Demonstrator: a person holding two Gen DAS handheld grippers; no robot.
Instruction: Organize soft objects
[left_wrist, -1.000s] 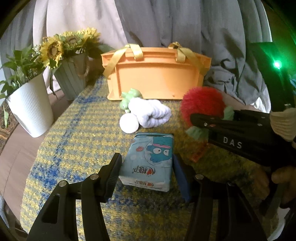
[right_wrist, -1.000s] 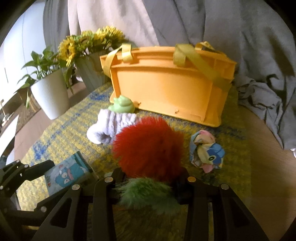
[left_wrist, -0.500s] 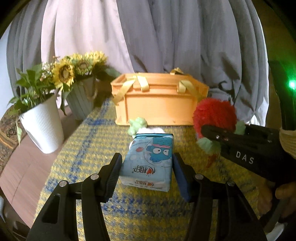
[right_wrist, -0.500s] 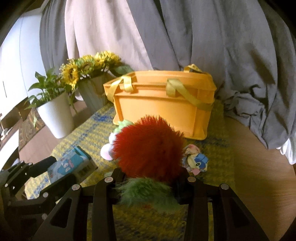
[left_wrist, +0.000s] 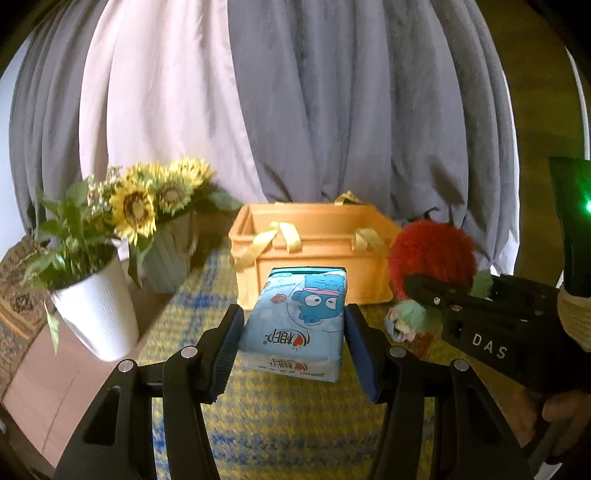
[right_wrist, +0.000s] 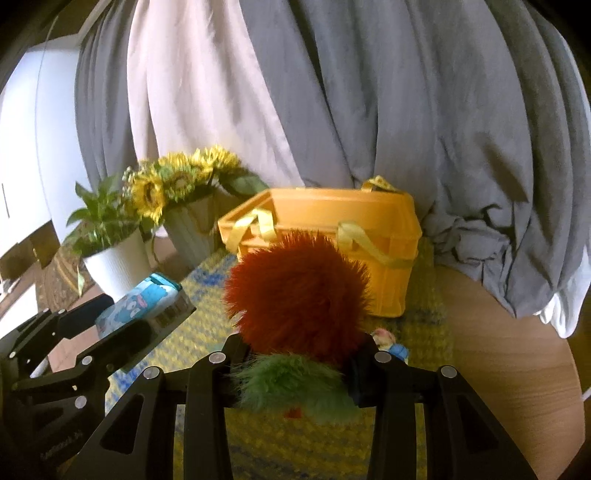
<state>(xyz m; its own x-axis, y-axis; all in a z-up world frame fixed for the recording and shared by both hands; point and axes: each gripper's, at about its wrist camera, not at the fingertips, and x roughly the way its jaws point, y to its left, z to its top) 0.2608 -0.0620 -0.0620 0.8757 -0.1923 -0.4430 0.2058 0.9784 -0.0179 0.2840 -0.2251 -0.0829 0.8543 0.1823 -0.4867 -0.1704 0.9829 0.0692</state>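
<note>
With the left hand-held gripper (left_wrist: 291, 338) clamping the tissue pack (left_wrist: 295, 325) and the right hand-held gripper (right_wrist: 295, 365) squeezing the red plush (right_wrist: 295, 291) before the orange basket (right_wrist: 369, 221), probably risks snagging the basket's handles.

Both fisheye views were dimly and warmly lit, with black vignetting and strong bending at the edges. Daylight was admitted from the left, where the pale window area (right_wrist: 33, 122) was overexposed. The draped grey curtains (left_wrist: 369, 110) and yellow-and-blue woven cloth (left_wrist: 280, 424) were softly blurred.
</note>
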